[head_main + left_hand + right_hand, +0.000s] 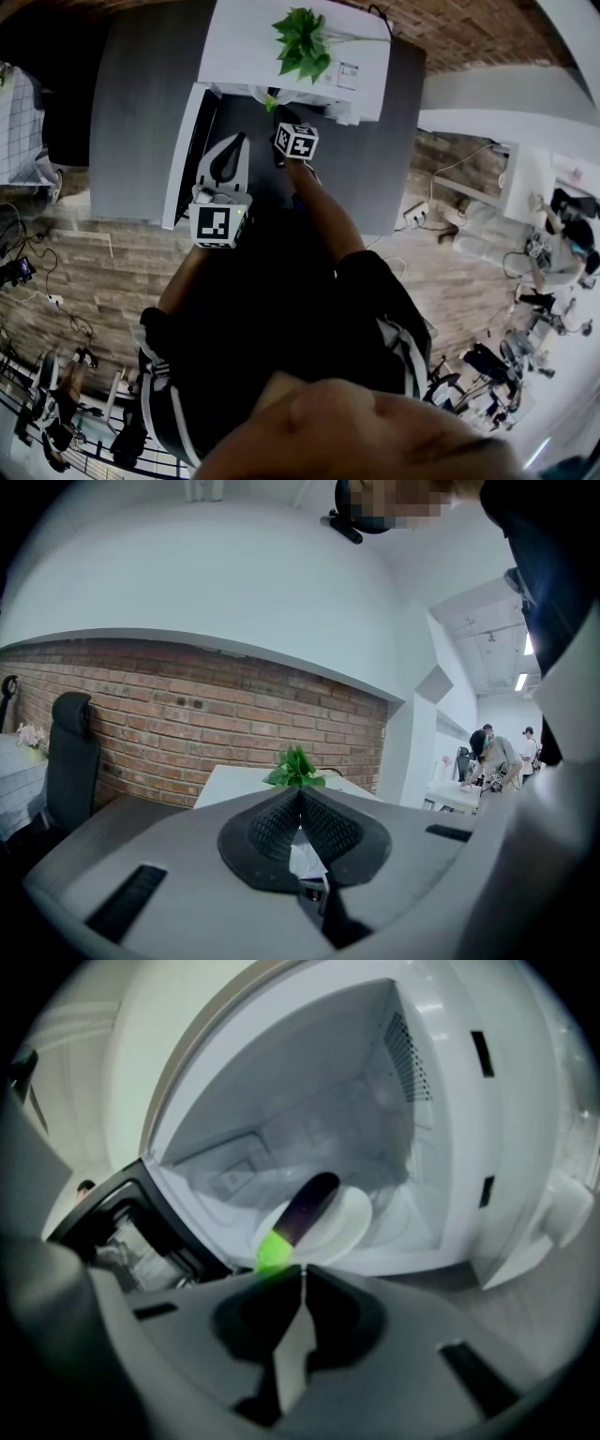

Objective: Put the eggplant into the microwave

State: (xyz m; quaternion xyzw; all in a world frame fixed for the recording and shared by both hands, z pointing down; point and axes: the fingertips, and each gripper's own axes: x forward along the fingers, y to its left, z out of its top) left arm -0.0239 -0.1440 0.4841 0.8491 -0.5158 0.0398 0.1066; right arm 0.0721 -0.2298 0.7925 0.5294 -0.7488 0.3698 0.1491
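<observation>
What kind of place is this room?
Probably a lab or workshop, not a home kitchen: a microwave stands on a grey table, cables lie on the floor, and other people work nearby.

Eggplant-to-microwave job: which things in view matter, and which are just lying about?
Job:
- eggplant, lying on the white plate
- microwave, with its door open
- right gripper, jaws together, empty

Lying about:
- green plant on top of the microwave
- grey table
- black chair
</observation>
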